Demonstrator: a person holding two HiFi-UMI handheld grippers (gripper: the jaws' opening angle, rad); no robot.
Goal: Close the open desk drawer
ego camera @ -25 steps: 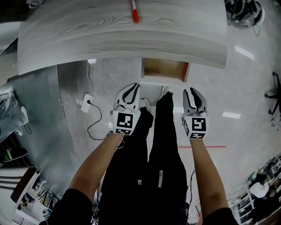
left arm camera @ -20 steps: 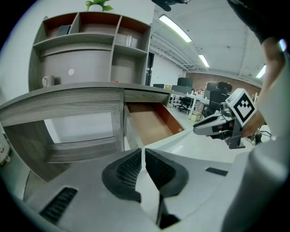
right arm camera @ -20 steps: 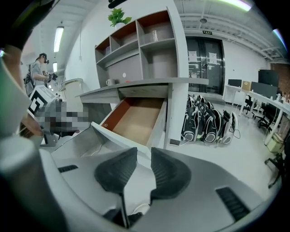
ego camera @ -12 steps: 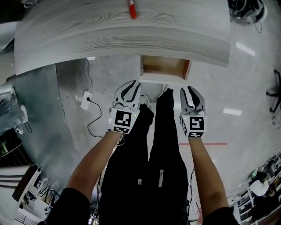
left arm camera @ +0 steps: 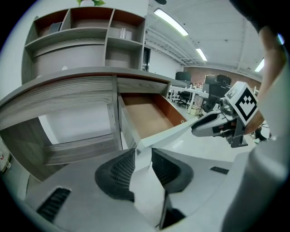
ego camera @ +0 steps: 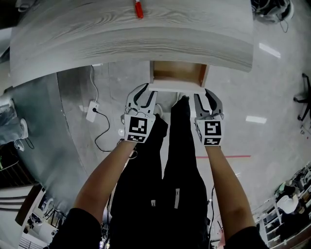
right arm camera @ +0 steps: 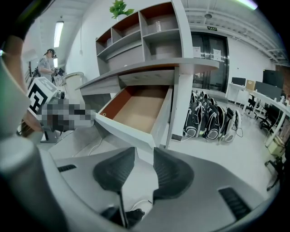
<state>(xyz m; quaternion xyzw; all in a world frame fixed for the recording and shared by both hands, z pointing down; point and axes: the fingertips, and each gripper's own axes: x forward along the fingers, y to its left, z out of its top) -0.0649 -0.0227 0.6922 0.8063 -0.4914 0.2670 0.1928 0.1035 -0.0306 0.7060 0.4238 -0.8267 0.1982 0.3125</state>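
We see bright, even light from ceiling strips [left arm camera: 171,21], glare streaks on the floor [ego camera: 268,48], fisheye bending with dark corners, focus mostly sharp throughout.

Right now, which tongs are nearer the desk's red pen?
Left. The left tongs are at the drawer, by its left corner, nearly under the pen; the right tongs, by its right corner, are farther.

Beside you: red marker [ego camera: 138,8] on the tabletop [ego camera: 97,34]; white adapter [ego camera: 91,111] with cable [ego camera: 103,140] on the floor [ego camera: 272,97]; black bags [right arm camera: 210,122] by wall.
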